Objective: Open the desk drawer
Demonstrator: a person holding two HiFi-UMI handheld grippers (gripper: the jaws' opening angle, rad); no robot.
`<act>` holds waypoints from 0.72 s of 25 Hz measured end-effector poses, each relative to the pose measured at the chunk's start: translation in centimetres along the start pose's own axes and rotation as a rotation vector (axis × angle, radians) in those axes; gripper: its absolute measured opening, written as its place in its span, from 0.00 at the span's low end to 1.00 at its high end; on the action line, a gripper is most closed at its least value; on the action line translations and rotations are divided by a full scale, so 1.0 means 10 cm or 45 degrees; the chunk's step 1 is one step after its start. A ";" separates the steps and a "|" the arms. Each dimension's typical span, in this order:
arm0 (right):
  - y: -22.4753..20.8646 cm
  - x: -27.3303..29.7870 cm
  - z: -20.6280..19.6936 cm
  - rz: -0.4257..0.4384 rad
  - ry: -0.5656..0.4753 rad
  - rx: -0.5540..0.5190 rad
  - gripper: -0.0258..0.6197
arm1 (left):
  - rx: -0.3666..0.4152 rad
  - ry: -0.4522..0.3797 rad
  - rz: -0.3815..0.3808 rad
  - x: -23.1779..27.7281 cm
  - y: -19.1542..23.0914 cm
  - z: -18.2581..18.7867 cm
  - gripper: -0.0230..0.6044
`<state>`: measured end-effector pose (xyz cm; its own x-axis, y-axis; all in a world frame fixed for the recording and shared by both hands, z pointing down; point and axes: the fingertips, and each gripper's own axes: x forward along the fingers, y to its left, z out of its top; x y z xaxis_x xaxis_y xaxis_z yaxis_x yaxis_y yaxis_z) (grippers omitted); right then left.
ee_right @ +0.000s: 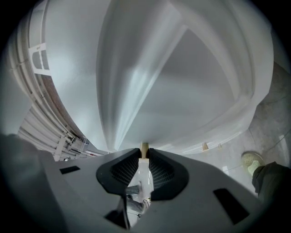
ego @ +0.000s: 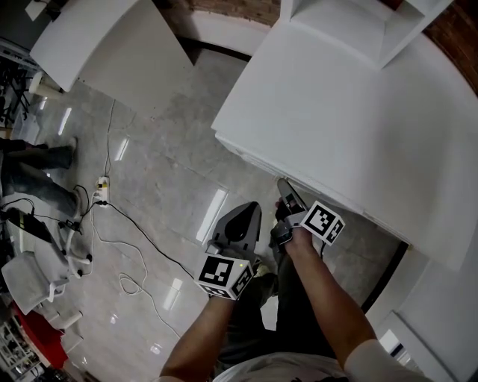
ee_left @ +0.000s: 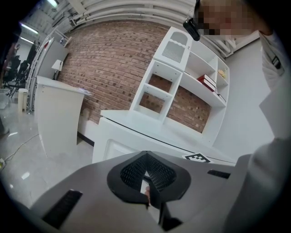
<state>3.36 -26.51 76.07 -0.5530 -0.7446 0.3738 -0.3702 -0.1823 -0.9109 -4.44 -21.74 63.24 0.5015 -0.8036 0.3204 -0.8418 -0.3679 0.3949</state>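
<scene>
The white desk [ego: 336, 112] fills the right of the head view, and its front face [ego: 258, 160] runs down to the right. My right gripper [ego: 286, 191] reaches up under that front. In the right gripper view it [ee_right: 144, 149] is shut on a thin white drawer edge [ee_right: 144, 160] with a tan end; the drawer's underside [ee_right: 182, 91] rises above. My left gripper [ego: 249, 210] hangs lower left of the right one, off the desk. Its jaws [ee_left: 146, 160] are shut on nothing, and a recessed drawer panel [ee_left: 114, 149] shows beyond them.
Cables and a power strip [ego: 101, 189] trail over the tiled floor on the left. Another person's legs [ego: 33, 168] stand at the far left. A second white desk [ego: 104, 45] is at the top left. A shelf unit [ego: 366, 22] sits on the desk.
</scene>
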 end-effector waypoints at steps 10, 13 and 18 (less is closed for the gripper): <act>-0.01 -0.24 -0.48 -0.029 0.024 0.004 0.16 | -0.017 0.009 0.025 -0.39 -0.01 -0.13 0.05; -0.01 -0.33 -0.65 -0.035 0.036 0.007 0.16 | -0.021 0.011 0.033 -0.52 0.00 -0.17 0.05; -0.03 -0.48 -0.95 -0.043 0.059 0.011 0.16 | -0.021 0.003 0.055 -0.76 0.00 -0.23 0.05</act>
<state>-0.96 -16.79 76.16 -0.5743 -0.7077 0.4115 -0.3824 -0.2126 -0.8992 -7.82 -14.55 62.84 0.4649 -0.8176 0.3397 -0.8596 -0.3249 0.3945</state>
